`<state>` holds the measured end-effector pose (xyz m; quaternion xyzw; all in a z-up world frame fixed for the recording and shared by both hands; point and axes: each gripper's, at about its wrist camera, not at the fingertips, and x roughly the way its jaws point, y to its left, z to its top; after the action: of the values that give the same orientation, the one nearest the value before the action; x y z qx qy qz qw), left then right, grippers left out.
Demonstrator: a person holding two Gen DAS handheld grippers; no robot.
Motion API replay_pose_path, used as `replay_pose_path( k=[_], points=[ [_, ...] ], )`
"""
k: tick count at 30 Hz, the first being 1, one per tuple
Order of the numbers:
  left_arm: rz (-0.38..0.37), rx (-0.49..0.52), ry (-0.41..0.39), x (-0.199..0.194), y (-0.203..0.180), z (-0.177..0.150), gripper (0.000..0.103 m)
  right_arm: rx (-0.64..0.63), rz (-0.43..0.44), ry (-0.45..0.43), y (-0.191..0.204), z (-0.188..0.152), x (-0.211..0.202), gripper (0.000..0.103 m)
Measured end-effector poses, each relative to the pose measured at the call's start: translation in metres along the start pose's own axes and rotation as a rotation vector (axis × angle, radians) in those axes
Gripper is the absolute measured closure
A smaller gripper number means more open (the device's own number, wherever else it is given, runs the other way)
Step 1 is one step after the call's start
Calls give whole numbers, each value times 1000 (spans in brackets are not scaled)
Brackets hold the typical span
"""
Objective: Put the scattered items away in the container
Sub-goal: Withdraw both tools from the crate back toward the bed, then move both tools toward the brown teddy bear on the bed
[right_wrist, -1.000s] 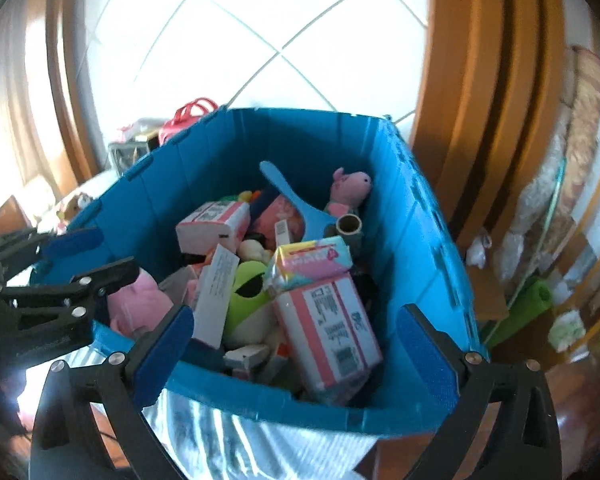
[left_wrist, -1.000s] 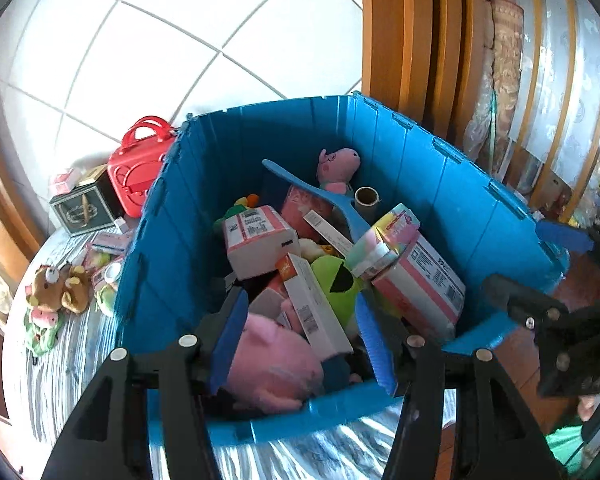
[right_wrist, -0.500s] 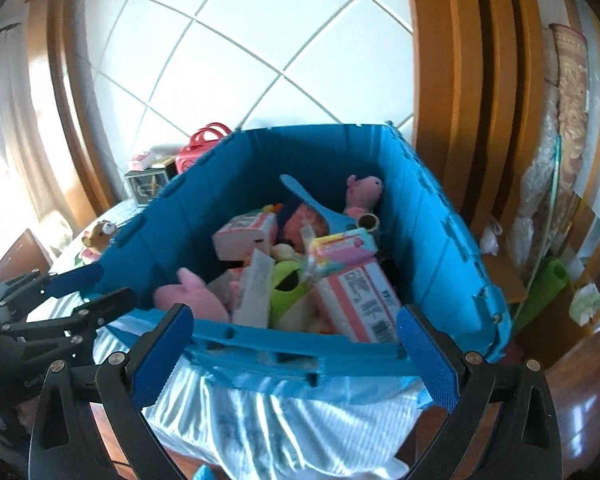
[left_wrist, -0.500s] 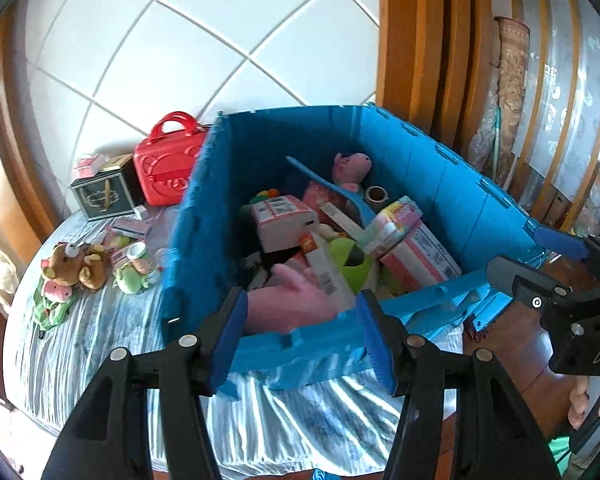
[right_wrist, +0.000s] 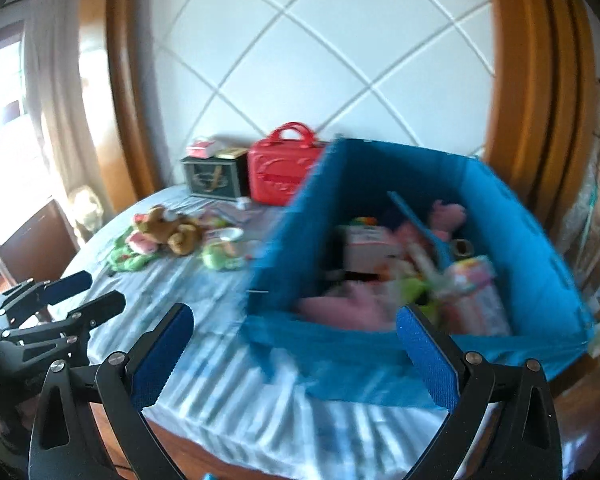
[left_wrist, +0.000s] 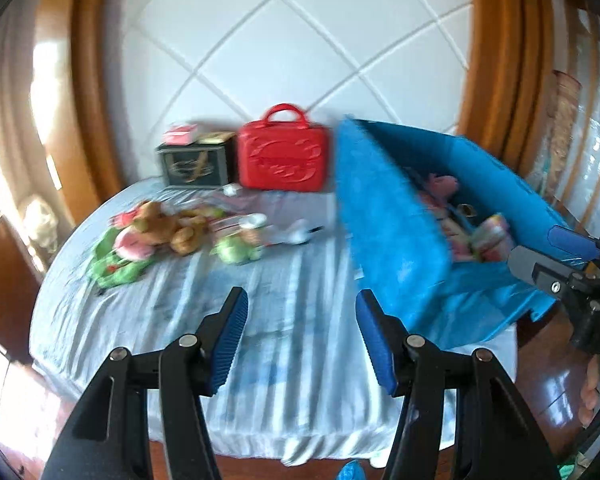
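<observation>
left gripper (left_wrist: 300, 334): hanging open with nothing between its blue ribbed pads, pointing down over the near edge of the table (left_wrist: 180, 320)
right gripper (right_wrist: 292, 356): standing wide open and empty, aiming at the near left corner of the blue bin (right_wrist: 532, 280)
scattered toys: lying ahead and to the left of both grippers, toward the table's far left edge, well apart from the pads
nearer hand: I am judging the left one, since the pile is sitting more squarely ahead of it
teddy bear (left_wrist: 168, 224): lying on its side, brown and furry, its length running roughly across the view, touching a pink and green soft toy (left_wrist: 120, 256)
green toy (left_wrist: 236, 250): sitting just right of the bear, small and rounded; too blurred for more
red case (left_wrist: 283, 160): standing upright at the table's far edge, hard and glossy with a handle, beside a dark box (left_wrist: 194, 164)
blue bin: occupying the table's right side, rigid plastic walls, already holding boxes and a pink plush
tablecloth: pale, striped, wrinkling
</observation>
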<state>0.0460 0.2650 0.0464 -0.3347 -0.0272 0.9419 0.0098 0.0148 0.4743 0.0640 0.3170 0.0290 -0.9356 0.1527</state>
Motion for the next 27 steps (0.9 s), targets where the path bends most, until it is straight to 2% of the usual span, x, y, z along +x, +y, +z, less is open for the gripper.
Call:
replay_pose_path(
  k=[5,13,20,27],
  points=[
    [71,-68,18,-11,90,-12,48,-30,44,23,81,-1,17,0],
    [143,-175,28,-10,188,-20,48,-59,82,76,153,13,60,0],
    [247,-245,50,19,254,-12,48,-74,146,109,189,31,123,0],
    [346,-291,64,63,304,12,47,-52,191,148,195,51,199,0]
  ],
)
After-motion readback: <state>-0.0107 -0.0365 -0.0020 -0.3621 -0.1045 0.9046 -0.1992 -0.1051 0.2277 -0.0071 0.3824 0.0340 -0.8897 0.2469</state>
